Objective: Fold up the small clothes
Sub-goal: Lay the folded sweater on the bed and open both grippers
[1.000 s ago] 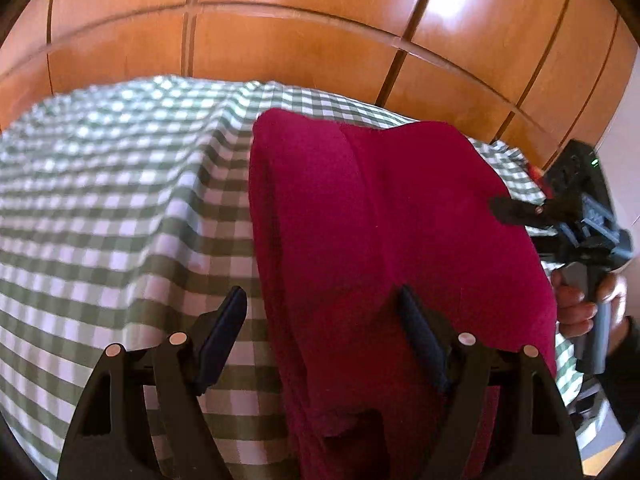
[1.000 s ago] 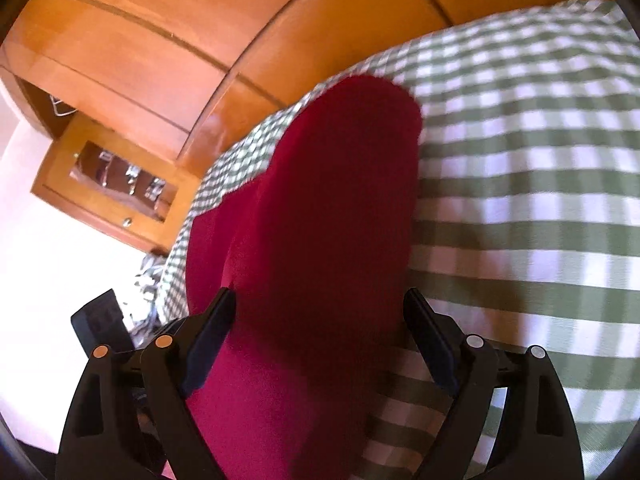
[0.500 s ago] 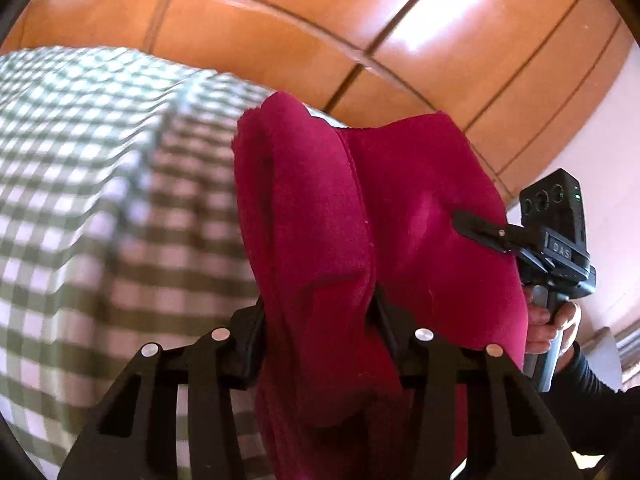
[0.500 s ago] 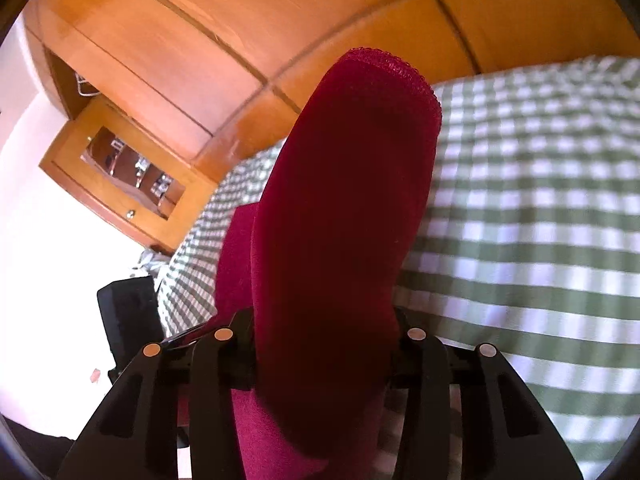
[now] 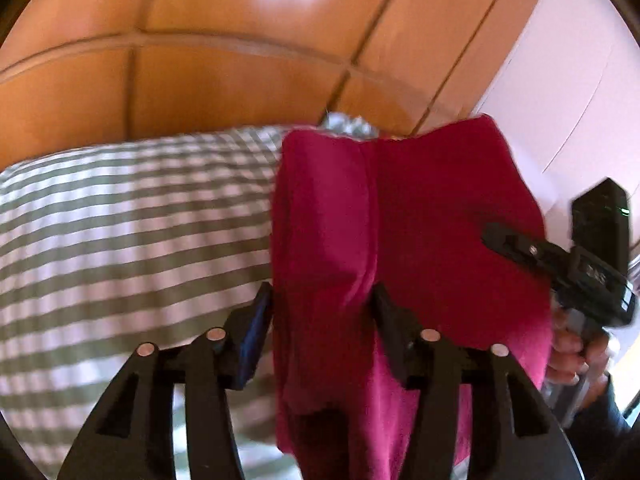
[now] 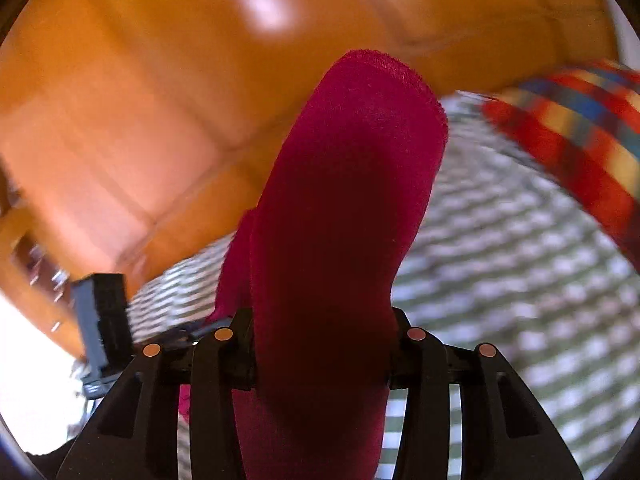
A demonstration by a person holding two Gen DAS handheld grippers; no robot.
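Note:
A crimson garment [image 5: 400,240] is lifted off the green-checked cloth [image 5: 120,240]. My left gripper [image 5: 322,320] is shut on one folded edge of it; the fabric bunches between the fingers and hangs below. My right gripper [image 6: 322,344] is shut on the other edge of the same garment [image 6: 344,208], which rises in a tall fold in front of the camera. The right gripper also shows in the left wrist view [image 5: 560,264], at the garment's right side. The left gripper's body shows in the right wrist view [image 6: 104,320].
Glossy wooden panels [image 5: 240,60] stand behind the checked surface [image 6: 520,280]. A red, yellow and blue plaid fabric [image 6: 580,128] lies at the far right in the right wrist view. A white wall [image 5: 580,80] is at the right.
Both grippers closed on the crimson garment's edges, then lifted it off the checked cloth. The views tilted upward and the plaid fabric came into the right wrist view.

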